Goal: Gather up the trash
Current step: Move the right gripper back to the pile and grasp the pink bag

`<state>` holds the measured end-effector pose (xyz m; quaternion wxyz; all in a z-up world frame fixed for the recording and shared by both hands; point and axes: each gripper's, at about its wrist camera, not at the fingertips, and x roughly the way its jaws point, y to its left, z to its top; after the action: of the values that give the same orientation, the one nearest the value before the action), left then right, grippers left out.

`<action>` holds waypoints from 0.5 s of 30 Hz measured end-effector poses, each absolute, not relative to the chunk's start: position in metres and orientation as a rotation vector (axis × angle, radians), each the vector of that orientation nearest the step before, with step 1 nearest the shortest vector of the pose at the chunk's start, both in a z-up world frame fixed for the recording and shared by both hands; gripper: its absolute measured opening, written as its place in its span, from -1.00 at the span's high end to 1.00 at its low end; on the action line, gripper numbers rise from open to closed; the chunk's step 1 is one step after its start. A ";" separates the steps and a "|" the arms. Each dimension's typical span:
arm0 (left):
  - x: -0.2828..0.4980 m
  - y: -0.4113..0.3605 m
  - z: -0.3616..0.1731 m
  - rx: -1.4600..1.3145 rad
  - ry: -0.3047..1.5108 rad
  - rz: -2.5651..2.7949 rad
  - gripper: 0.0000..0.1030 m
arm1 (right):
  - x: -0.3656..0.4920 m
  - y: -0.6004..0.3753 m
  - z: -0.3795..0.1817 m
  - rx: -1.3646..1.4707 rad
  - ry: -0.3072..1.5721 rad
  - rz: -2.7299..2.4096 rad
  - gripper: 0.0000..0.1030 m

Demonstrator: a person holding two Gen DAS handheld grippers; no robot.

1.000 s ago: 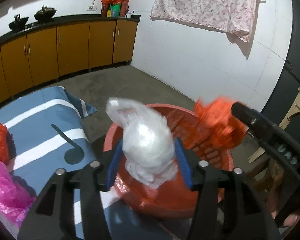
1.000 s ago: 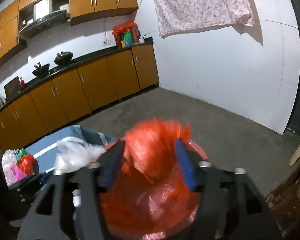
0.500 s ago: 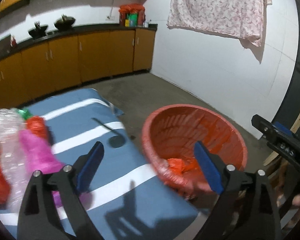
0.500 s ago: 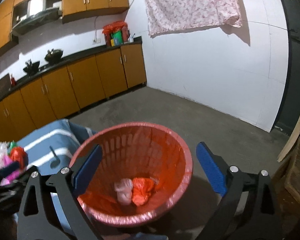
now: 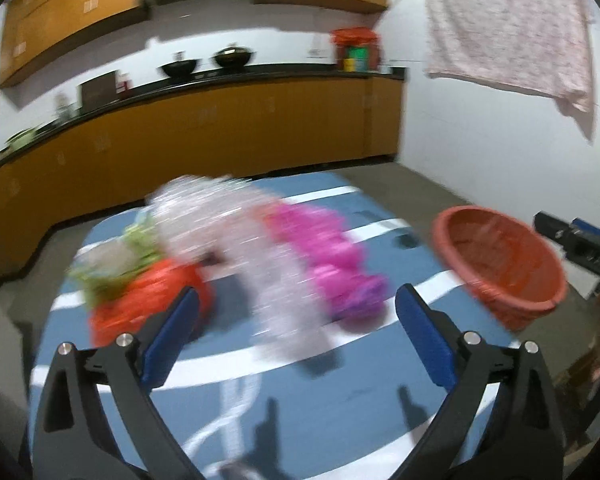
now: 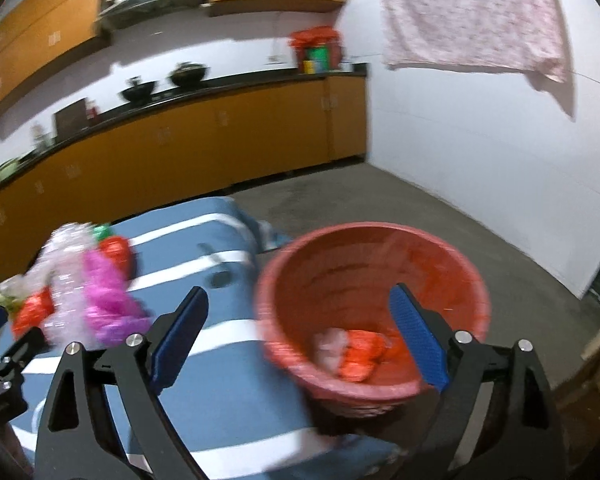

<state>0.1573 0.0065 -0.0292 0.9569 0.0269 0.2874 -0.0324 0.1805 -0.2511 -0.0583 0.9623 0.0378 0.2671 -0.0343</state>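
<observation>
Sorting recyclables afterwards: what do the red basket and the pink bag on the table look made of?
The red basket looks like matte moulded plastic, with ribbed, slotted walls. The pink bag looks like thin, glossy plastic film, crumpled and partly translucent, though motion blur leaves the detail uncertain.
</observation>
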 end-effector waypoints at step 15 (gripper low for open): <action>0.137 0.134 -0.050 -0.035 0.621 0.198 -0.86 | 0.229 -0.143 -0.086 0.027 0.640 0.144 -0.45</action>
<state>0.1370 0.1343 -0.0496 0.9472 -0.0171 0.3052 0.0972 0.2292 -0.1429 -0.0857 0.9466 0.0134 0.3144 0.0707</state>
